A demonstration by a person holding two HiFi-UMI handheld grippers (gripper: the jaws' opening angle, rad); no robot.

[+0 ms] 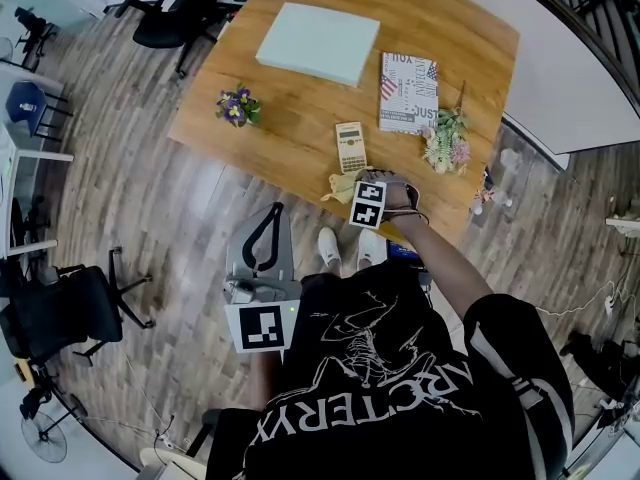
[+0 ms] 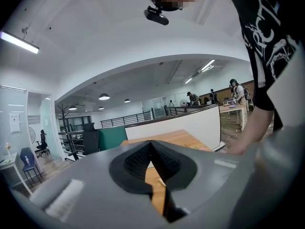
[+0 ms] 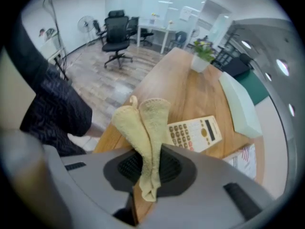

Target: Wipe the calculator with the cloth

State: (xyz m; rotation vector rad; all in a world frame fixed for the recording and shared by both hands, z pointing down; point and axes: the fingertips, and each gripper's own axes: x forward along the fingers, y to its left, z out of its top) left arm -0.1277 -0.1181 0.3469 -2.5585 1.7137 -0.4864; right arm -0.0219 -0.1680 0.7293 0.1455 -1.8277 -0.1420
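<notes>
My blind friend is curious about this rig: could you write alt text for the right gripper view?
The right claw is shut on a folded yellow terry cloth, held over the edge of a wooden table. A cream rectangular calculator lies flat on the table just beyond the cloth, with a pale green slab farther back.

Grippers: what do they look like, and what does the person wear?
Both the left gripper and right gripper have a grey moulded body, black ribbed pads on the tongs, and a white cube with black square markers. The person wears a black short-sleeved T-shirt with white print.
</notes>
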